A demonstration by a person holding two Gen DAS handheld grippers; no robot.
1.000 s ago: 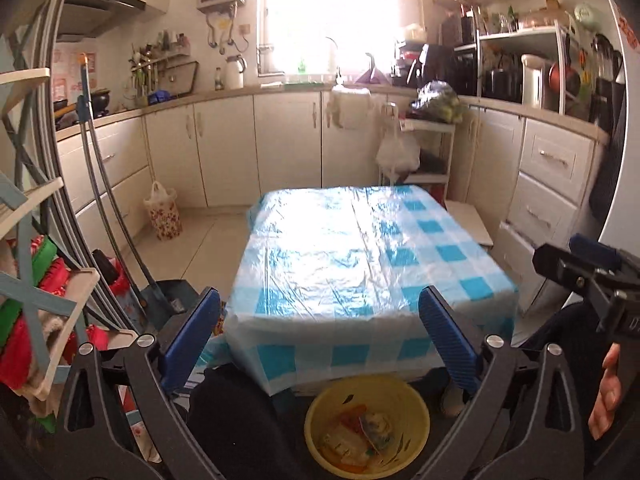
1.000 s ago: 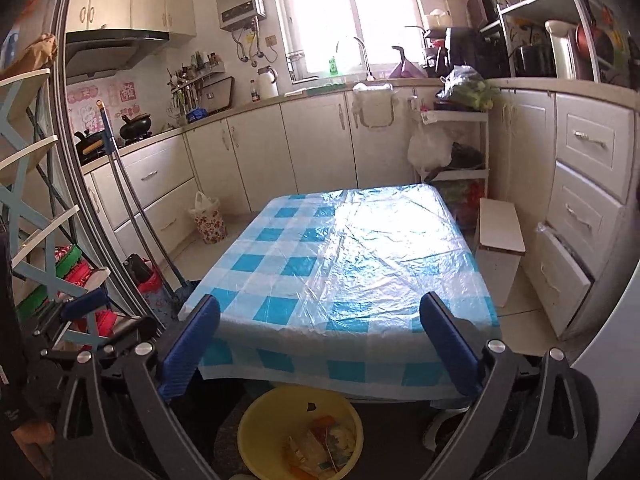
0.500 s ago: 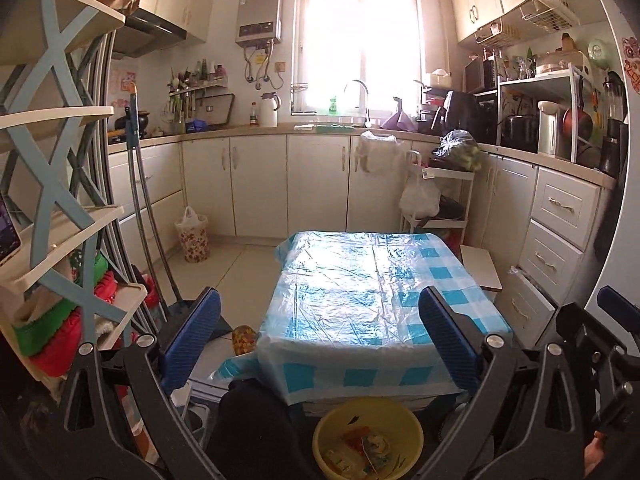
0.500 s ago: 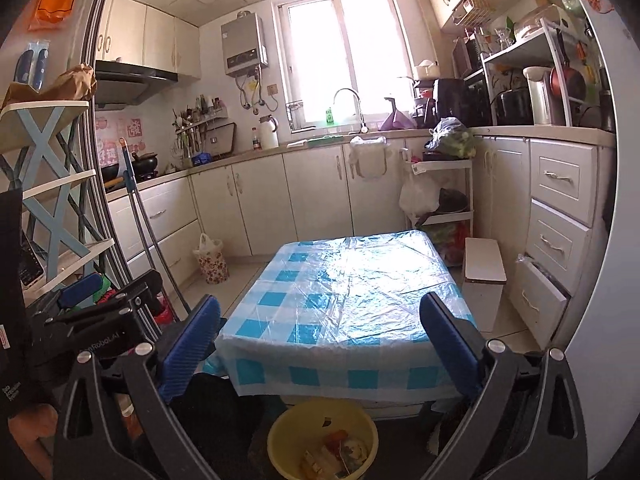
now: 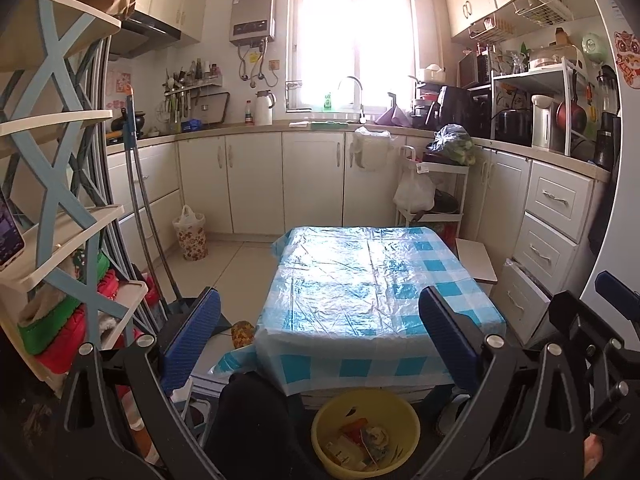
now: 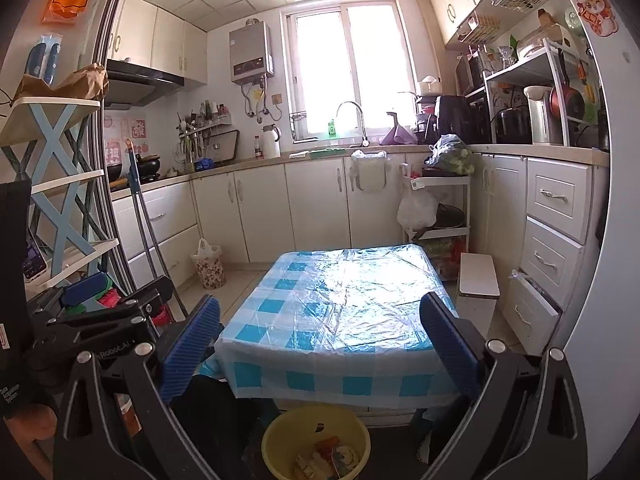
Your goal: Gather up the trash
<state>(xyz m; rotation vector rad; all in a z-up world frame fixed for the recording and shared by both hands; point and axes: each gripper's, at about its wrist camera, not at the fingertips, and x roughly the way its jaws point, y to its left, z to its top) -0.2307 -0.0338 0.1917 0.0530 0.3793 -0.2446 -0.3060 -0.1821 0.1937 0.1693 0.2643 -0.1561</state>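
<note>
In the left wrist view the left gripper (image 5: 319, 336) is wide open and holds nothing, raised well above the table (image 5: 376, 300), whose top shows no trash. The trash (image 5: 360, 440) lies in the yellow basin (image 5: 320, 428) on the floor, probably placed near for dropping. In the right wrist view the right gripper (image 6: 319, 340) is also wide and empty, above the same basin (image 6: 272, 436).

Both grippers are held level, side by side, facing forward. The left gripper (image 5: 320, 340) has its jaws spread wide with nothing between them. The right gripper (image 6: 320, 340) is likewise wide apart and empty.
</note>
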